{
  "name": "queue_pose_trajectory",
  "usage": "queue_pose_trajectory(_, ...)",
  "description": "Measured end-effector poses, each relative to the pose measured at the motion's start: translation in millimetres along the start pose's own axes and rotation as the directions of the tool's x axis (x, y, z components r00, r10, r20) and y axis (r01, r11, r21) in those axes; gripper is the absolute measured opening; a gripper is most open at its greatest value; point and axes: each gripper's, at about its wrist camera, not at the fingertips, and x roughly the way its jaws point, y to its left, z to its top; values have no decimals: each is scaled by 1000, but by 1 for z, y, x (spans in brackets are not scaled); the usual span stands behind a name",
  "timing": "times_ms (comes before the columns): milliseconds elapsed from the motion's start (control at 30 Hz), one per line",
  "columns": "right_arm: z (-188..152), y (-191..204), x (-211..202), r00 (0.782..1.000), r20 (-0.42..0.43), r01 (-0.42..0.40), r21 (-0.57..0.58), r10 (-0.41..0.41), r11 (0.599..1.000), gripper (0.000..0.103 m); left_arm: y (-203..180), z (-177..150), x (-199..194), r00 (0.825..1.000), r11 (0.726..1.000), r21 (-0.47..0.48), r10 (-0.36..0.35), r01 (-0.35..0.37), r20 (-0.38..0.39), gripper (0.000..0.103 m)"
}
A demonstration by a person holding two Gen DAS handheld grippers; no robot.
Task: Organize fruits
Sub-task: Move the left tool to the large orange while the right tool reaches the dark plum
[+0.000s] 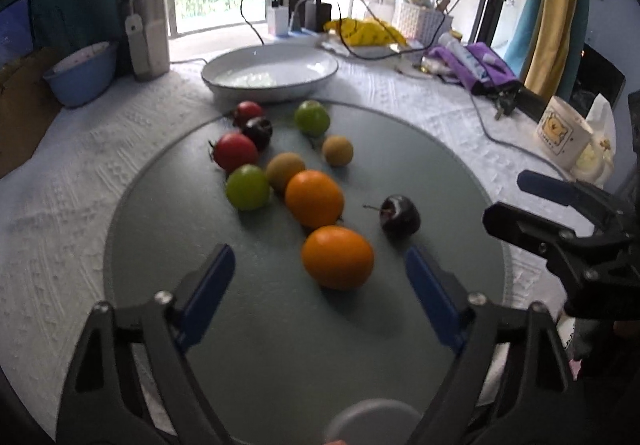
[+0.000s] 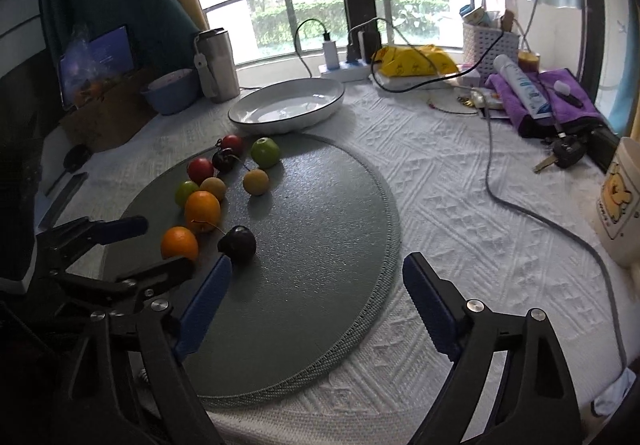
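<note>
Several small fruits lie on a round grey mat point(image 1: 200, 325) point(image 2: 320, 265): two oranges, the near one point(image 1: 337, 257) point(image 2: 179, 243) and the far one point(image 1: 314, 198) point(image 2: 202, 211), a dark cherry point(image 1: 400, 220) point(image 2: 238, 245), two green fruits point(image 1: 247, 187) point(image 1: 312, 117), two yellow-brown ones point(image 1: 285, 169) point(image 1: 337, 151), two red ones point(image 1: 235, 151) point(image 1: 248, 112), and another dark cherry point(image 1: 258, 131). An empty white dish point(image 1: 270, 72) point(image 2: 286, 105) stands behind the mat. My left gripper point(image 1: 320, 265) point(image 2: 156, 245) is open, just before the near orange. My right gripper point(image 2: 316, 277) point(image 1: 512, 201) is open and empty over the mat's right part.
A blue bowl point(image 1: 80, 75) point(image 2: 172, 91) and a steel tumbler point(image 1: 148, 33) point(image 2: 216, 65) stand at the back left. Cables, a power strip point(image 2: 348, 71), a yellow bag point(image 2: 416, 61), a purple cloth point(image 2: 548, 101), keys point(image 2: 560, 155) and a white mug point(image 2: 620, 201) lie right.
</note>
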Motion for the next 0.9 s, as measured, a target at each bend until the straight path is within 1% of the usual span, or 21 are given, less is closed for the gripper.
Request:
queue_pose_trajectory(67, 1, 1, 5, 1000, -8, -10, -5, 10, 1000, 90, 1, 1, 4, 1000, 1000, 1, 2, -2, -17, 68)
queue_pose_trajectory(133, 3, 2, 10, 1000, -12, -14, -10, 14, 1000, 88, 2, 1, 9, 999, 1000, 5, 1, -1, -36, 59)
queue_pose_trajectory(167, 4, 3, 12, 1000, -17, -21, -13, 21, 1000, 86, 1, 1, 10, 999, 1000, 9, 1, -1, -42, 53)
queue_pose_trajectory(200, 5, 3, 15, 999, -21, -28, -16, 27, 999, 82, 1, 1, 11, 999, 1000, 18, 8, -8, -38, 50)
queue_pose_trajectory(267, 7, 6, 20, 999, -32, -39, -26, 38, 999, 79, 2, 2, 11, 999, 1000, 23, 5, -4, -39, 40)
queue_pose_trajectory(567, 10, 31, 38, 992, -84, -102, -92, 94, 991, 66, 15, 3, 10, 999, 1000, -1, -17, 17, -30, 39)
queue_pose_trajectory(700, 11, 40, 48, 989, -112, -110, -115, 97, 987, 57, 23, 1, 6, 1000, 1000, -20, -20, 20, -22, 39)
queue_pose_trajectory(733, 11, 42, 50, 988, -118, -111, -120, 97, 987, 52, 25, 1, 4, 1000, 1000, -25, -20, 20, -18, 39)
queue_pose_trajectory(867, 11, 53, 55, 987, -135, -113, -156, 92, 981, 43, 33, 0, -1, 1000, 999, -42, -21, 21, 0, 39)
queue_pose_trajectory(900, 12, 54, 56, 987, -137, -112, -164, 90, 980, 38, 34, -1, -3, 1000, 999, -45, -22, 23, 5, 39)
